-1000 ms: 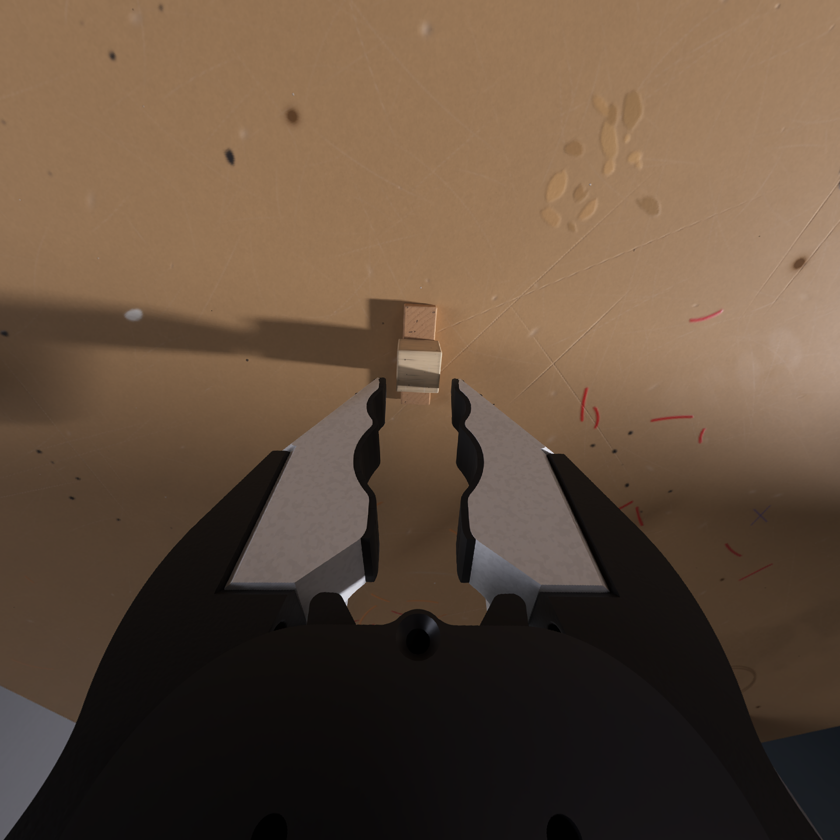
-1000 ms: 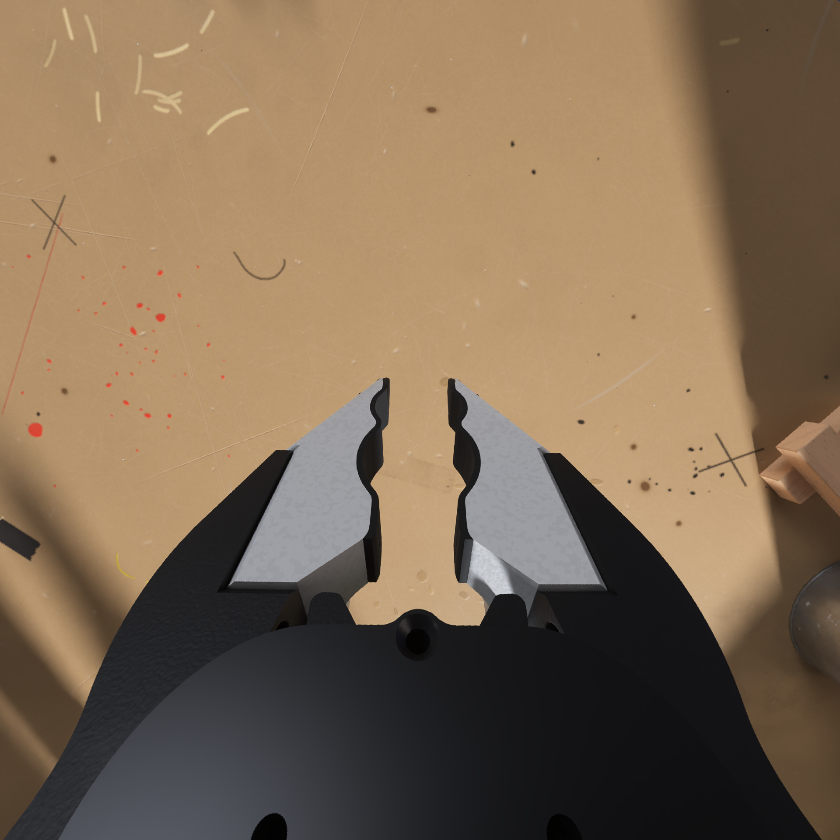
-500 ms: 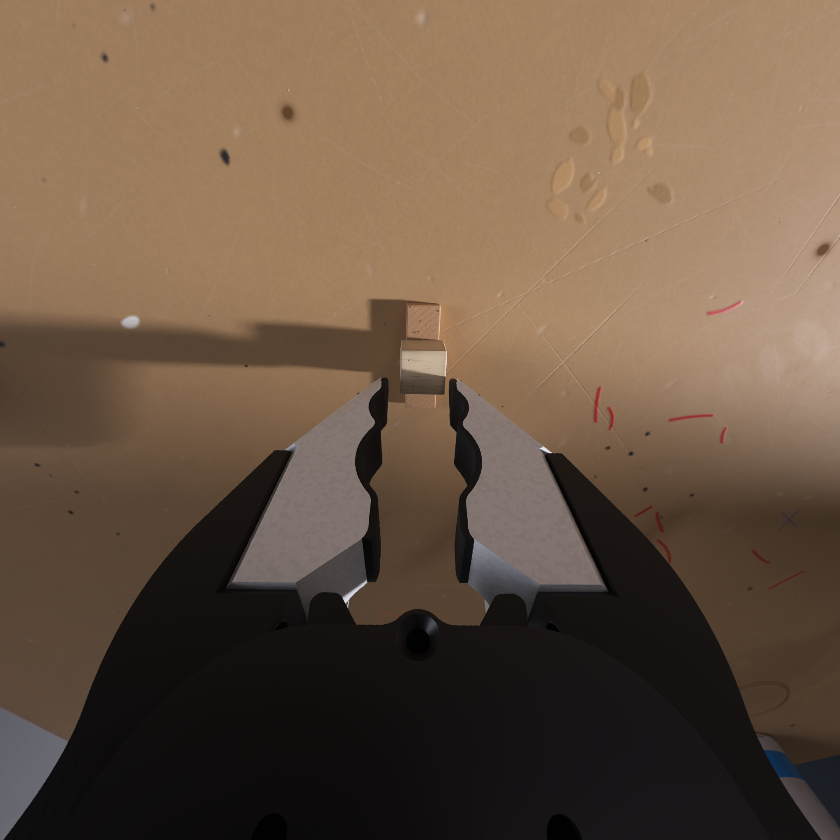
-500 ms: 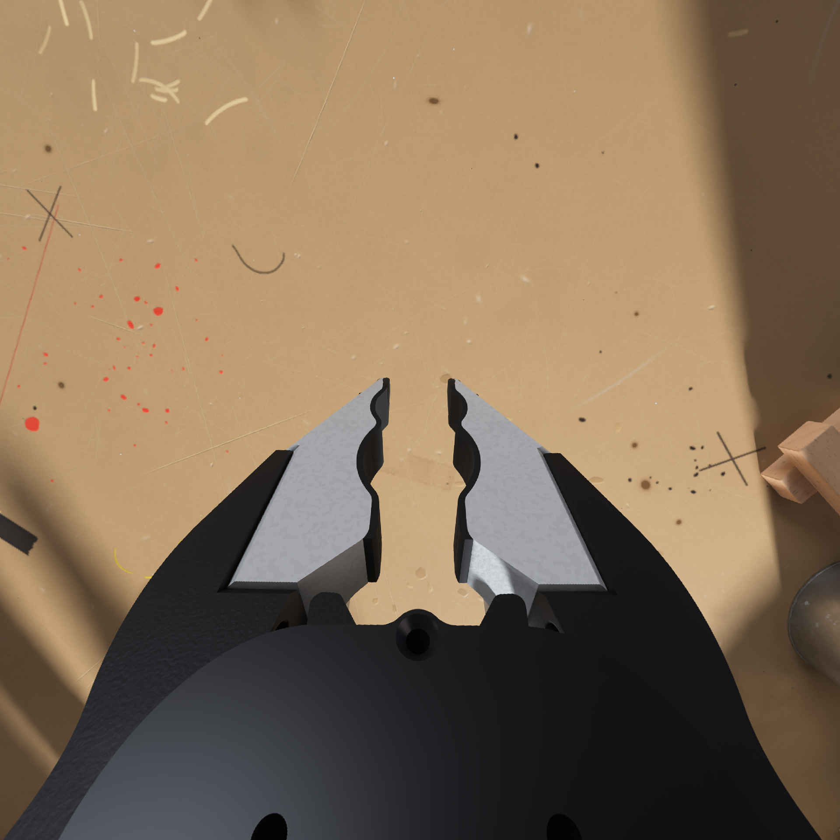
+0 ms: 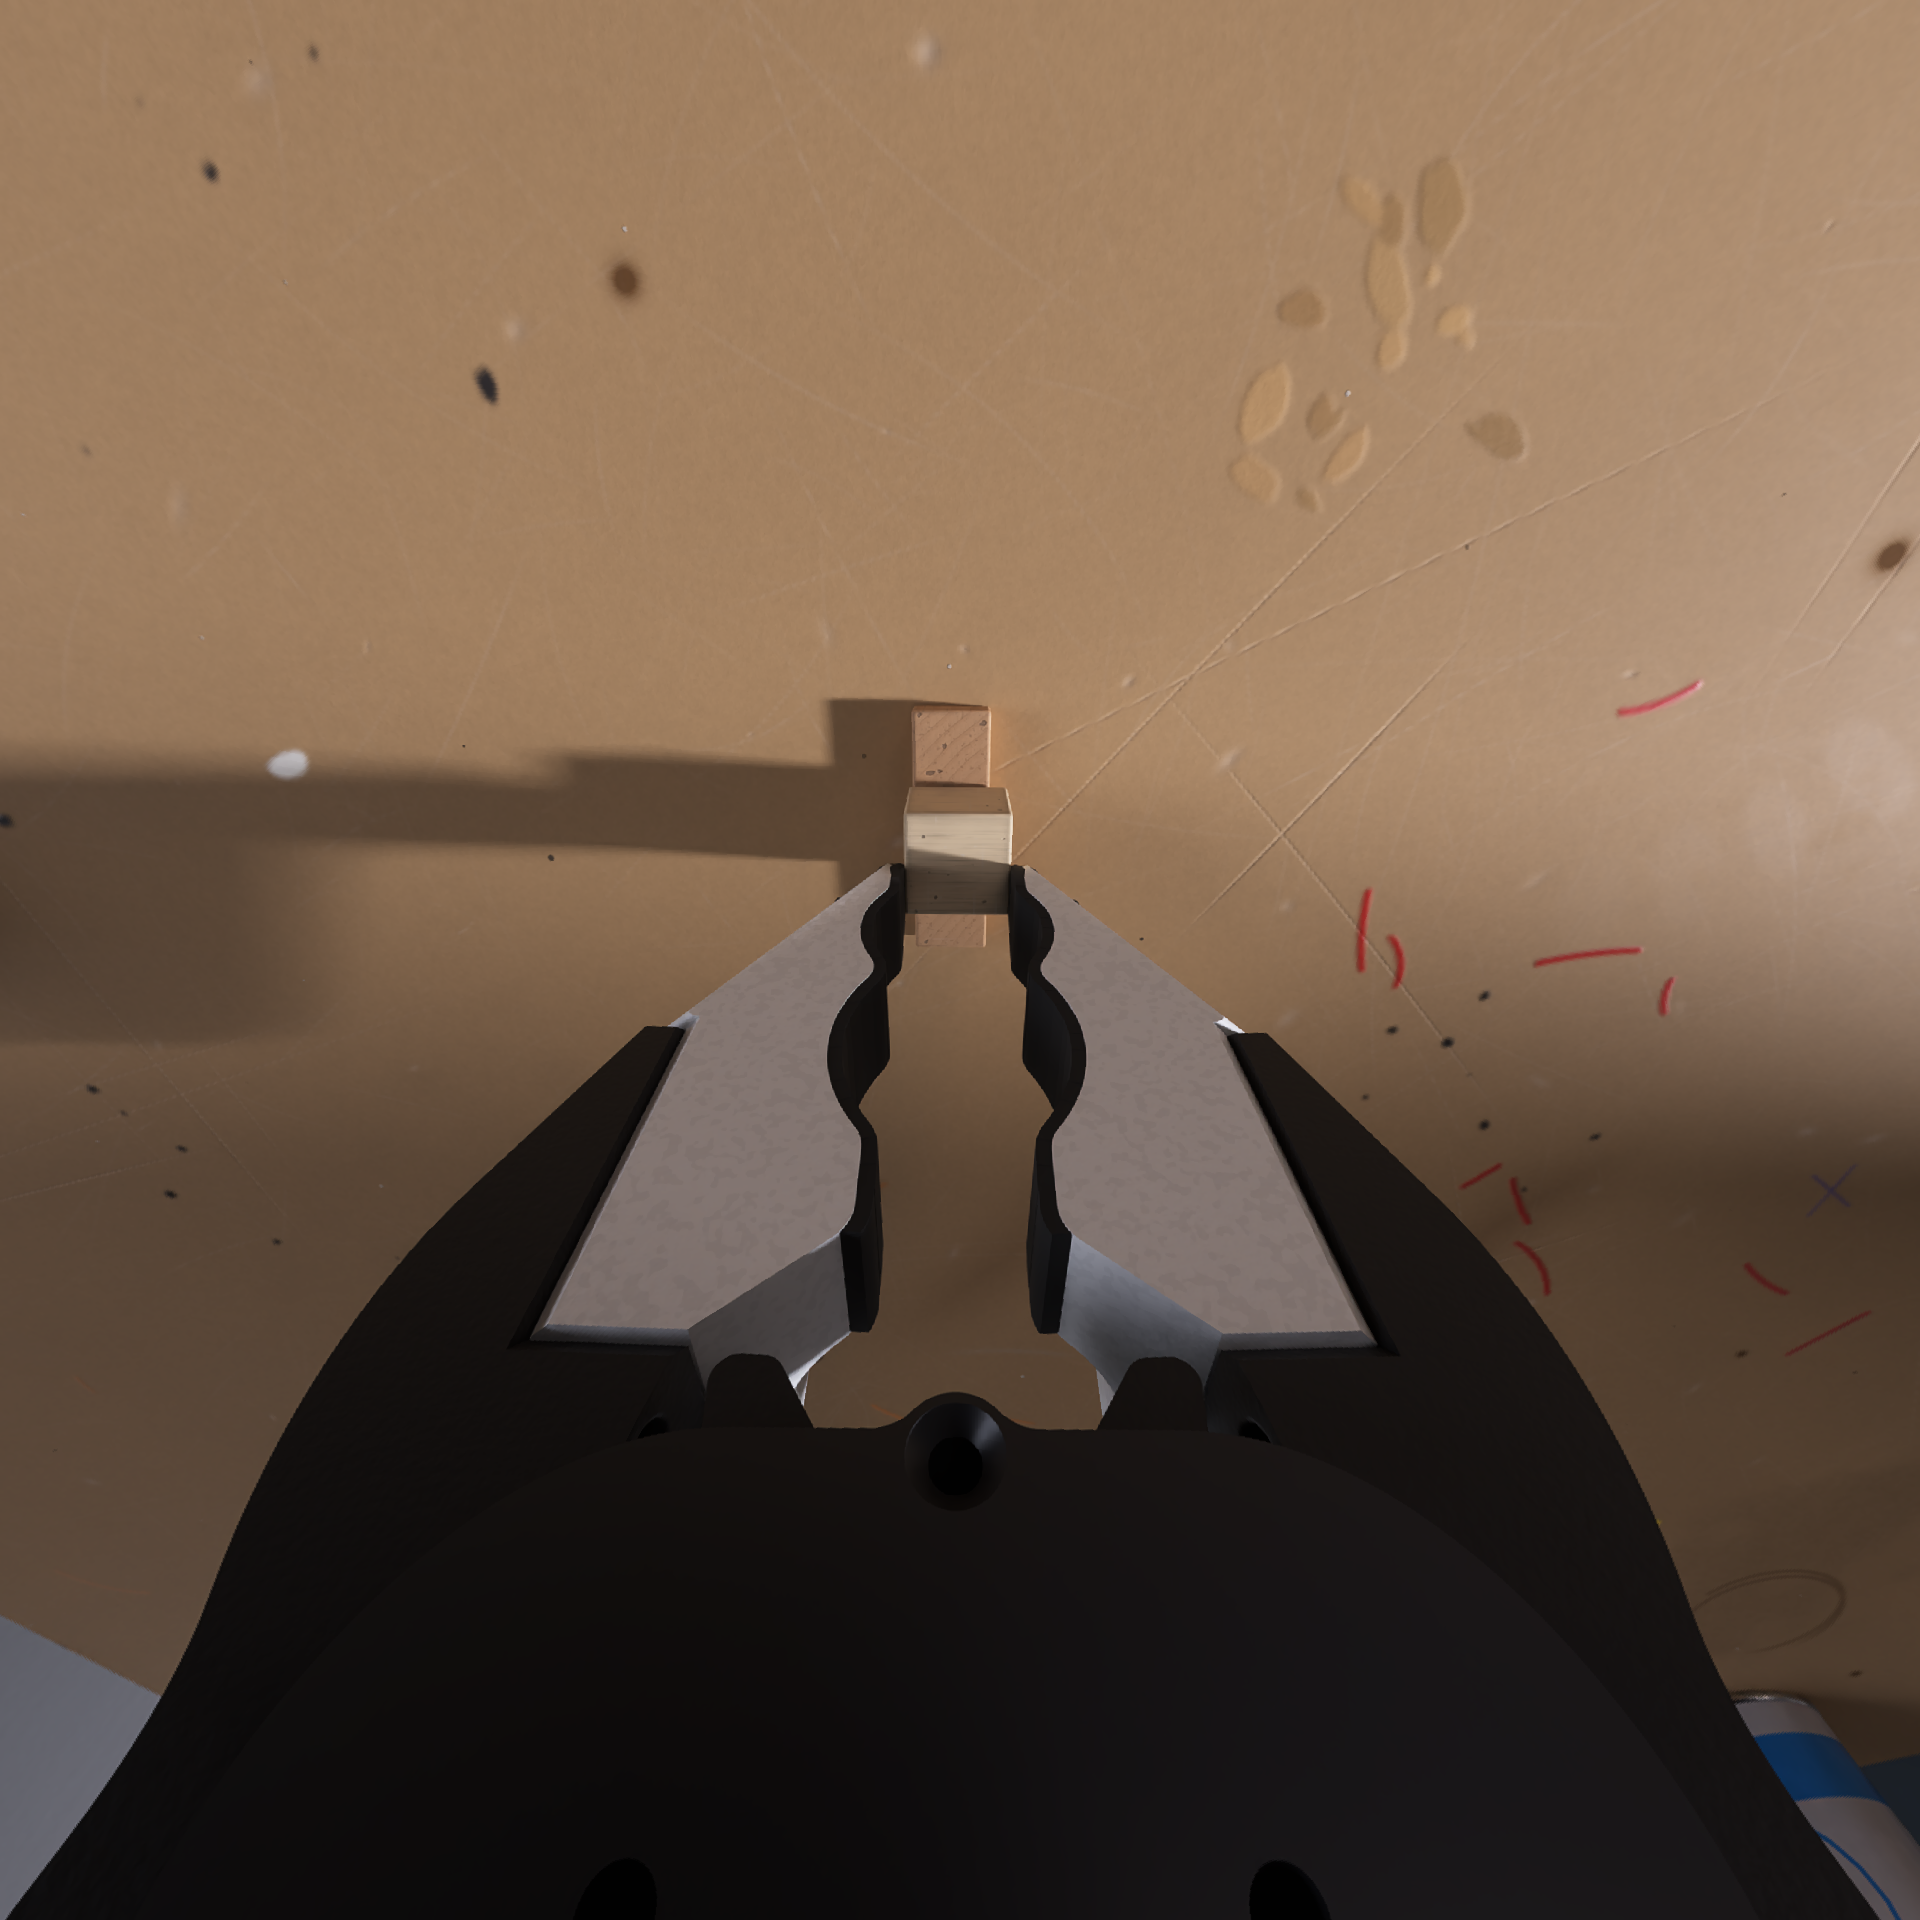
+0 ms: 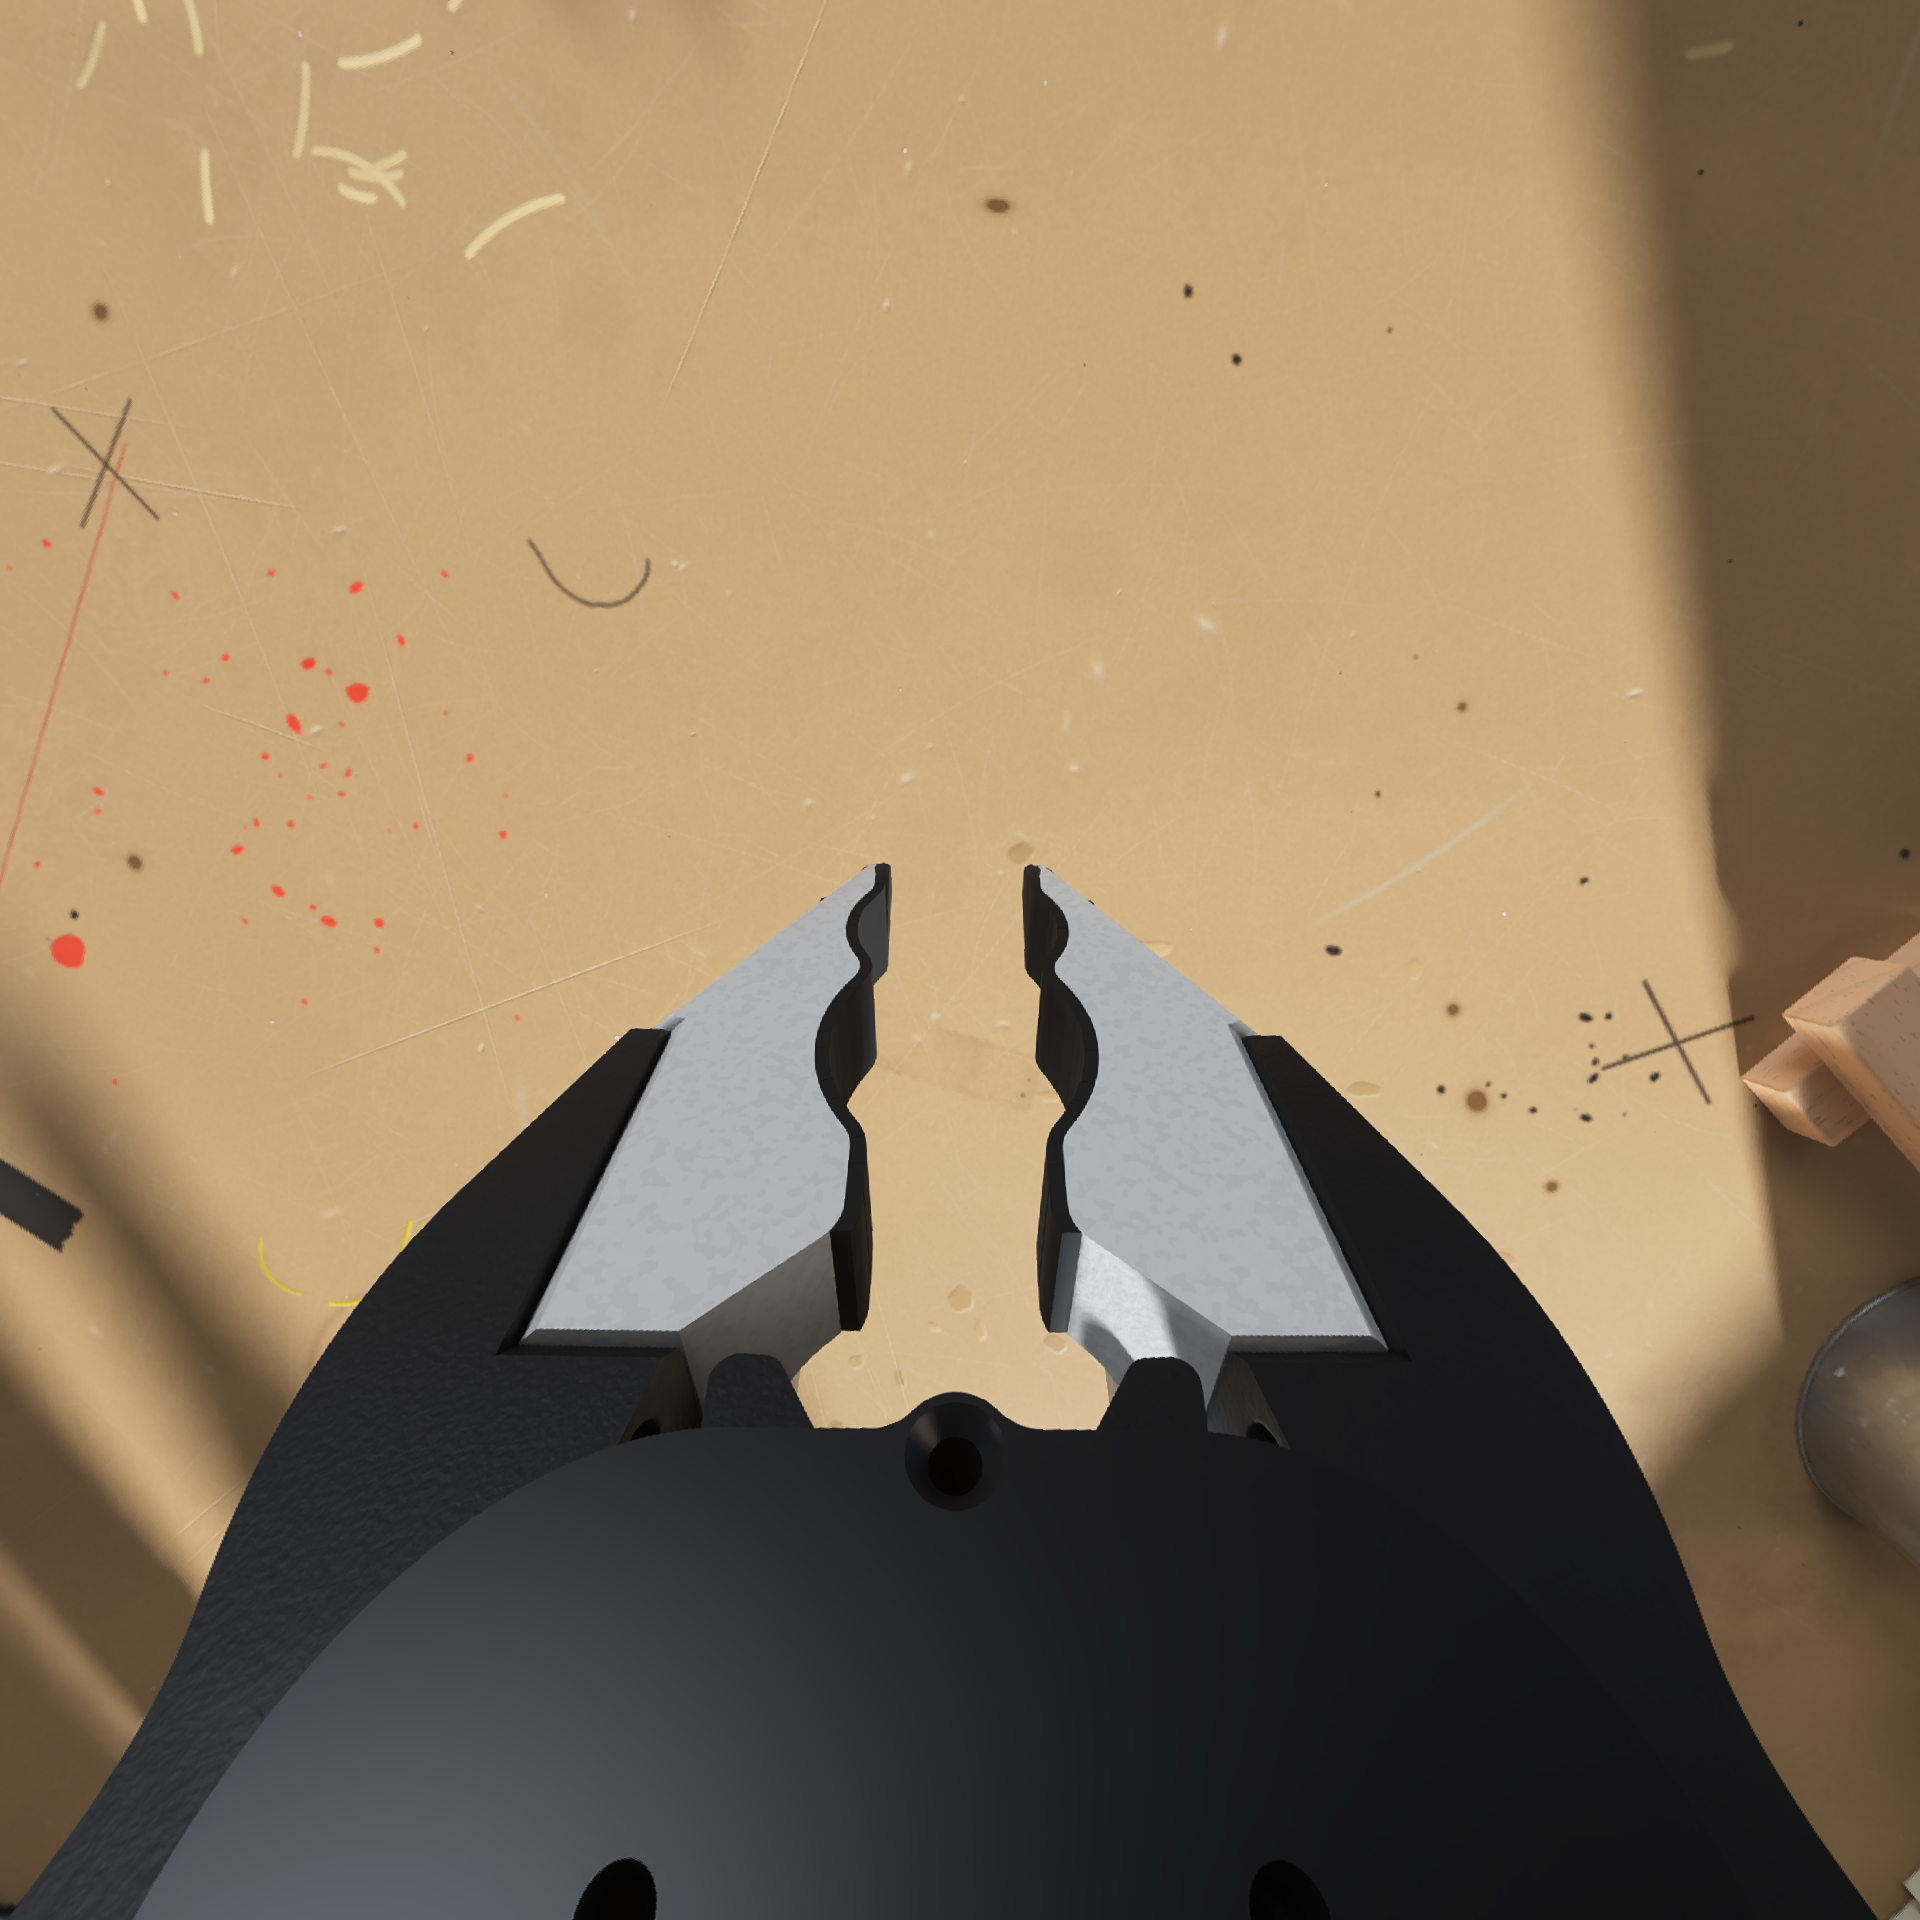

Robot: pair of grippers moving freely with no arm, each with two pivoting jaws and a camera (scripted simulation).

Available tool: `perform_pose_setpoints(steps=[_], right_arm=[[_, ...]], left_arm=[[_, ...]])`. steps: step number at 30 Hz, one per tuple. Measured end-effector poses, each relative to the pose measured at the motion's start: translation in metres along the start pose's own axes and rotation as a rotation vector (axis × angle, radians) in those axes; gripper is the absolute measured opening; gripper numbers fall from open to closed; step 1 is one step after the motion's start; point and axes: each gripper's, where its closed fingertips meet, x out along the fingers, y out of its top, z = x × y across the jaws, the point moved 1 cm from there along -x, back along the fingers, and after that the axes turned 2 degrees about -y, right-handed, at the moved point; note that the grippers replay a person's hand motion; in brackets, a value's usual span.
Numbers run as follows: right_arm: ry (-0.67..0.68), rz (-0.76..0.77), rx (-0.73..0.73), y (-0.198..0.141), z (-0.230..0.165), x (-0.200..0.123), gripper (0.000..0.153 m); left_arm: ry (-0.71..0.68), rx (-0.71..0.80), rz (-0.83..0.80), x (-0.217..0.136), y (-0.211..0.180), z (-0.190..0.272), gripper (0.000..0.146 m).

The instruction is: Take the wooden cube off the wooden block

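left gripper (image 5: 956,891): my fingertips sit on either side of the wooden cube (image 5: 957,844), right against its lower half; can't tell if they're actually squeezing it.
wooden cube: pale, sitting on the wooden block (image 5: 951,744), out in the middle of the table (image 5: 520,468), no edge near it.
right gripper (image 6: 956,904): fingers spread, nothing between them.
room: bare scratched tabletop ahead of my right side, a wooden piece (image 6: 1849,1049) and a grey round thing (image 6: 1870,1403) near that view's right edge.
containers: can't make out any.
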Motion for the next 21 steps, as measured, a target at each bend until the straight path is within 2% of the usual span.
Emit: perform_pose_setpoints(steps=[21], right_arm=[[0.008,-0.032,-0.009,-0.0051,-0.0014,0.0033,0.025]], left_arm=[[-0.002,0.007,-0.009,-0.0067,-0.0085,0.0031,0.019]])
